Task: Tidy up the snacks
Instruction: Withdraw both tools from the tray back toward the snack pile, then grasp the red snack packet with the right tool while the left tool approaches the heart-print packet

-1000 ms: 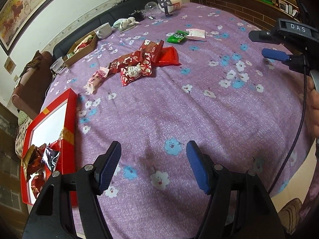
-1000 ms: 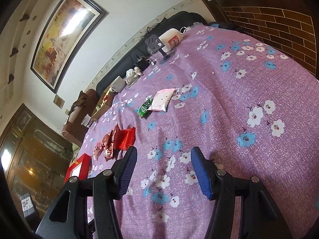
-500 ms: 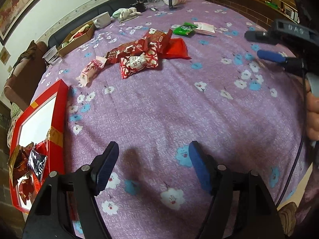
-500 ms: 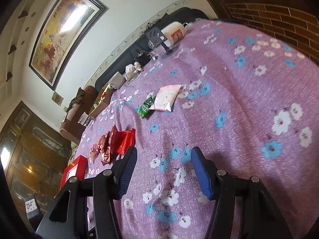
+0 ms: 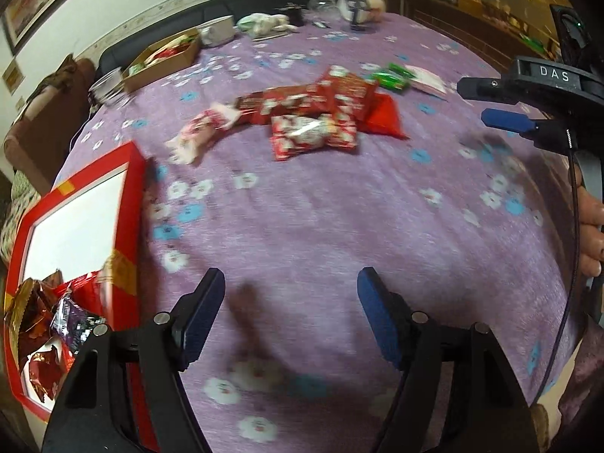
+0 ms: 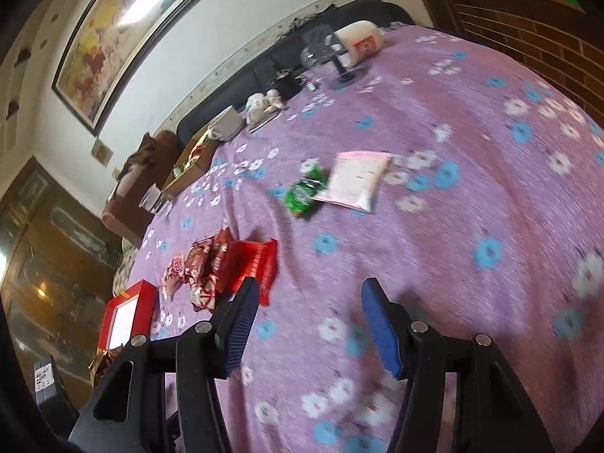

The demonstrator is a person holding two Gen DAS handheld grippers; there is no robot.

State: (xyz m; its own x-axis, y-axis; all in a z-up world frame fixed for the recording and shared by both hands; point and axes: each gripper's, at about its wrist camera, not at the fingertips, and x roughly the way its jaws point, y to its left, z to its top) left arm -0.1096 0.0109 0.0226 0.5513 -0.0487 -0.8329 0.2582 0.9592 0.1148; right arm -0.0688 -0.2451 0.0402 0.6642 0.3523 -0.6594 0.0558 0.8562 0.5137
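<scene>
A pile of red snack packets (image 5: 317,113) lies on the purple flowered tablecloth, with a pink-white packet (image 5: 200,132) to its left; the pile also shows in the right wrist view (image 6: 226,264). A green packet (image 6: 304,192) and a pale pink packet (image 6: 356,181) lie further right. A red box (image 5: 75,226) with several wrapped snacks inside sits at the table's left edge. My left gripper (image 5: 290,302) is open and empty above bare cloth, short of the pile. My right gripper (image 6: 307,317) is open and empty, right of the pile; it also shows in the left wrist view (image 5: 490,102).
A cardboard box (image 5: 162,62) of snacks, a glass (image 5: 107,87), a white bowl (image 6: 226,124), a phone stand (image 6: 339,64) and a white jar (image 6: 360,43) stand along the table's far edge. A dark sofa runs behind. A brick wall is at right.
Both grippers have moved forward and left over the table, nearer the red snack pile. Both stay open and empty. The snacks have not moved.
</scene>
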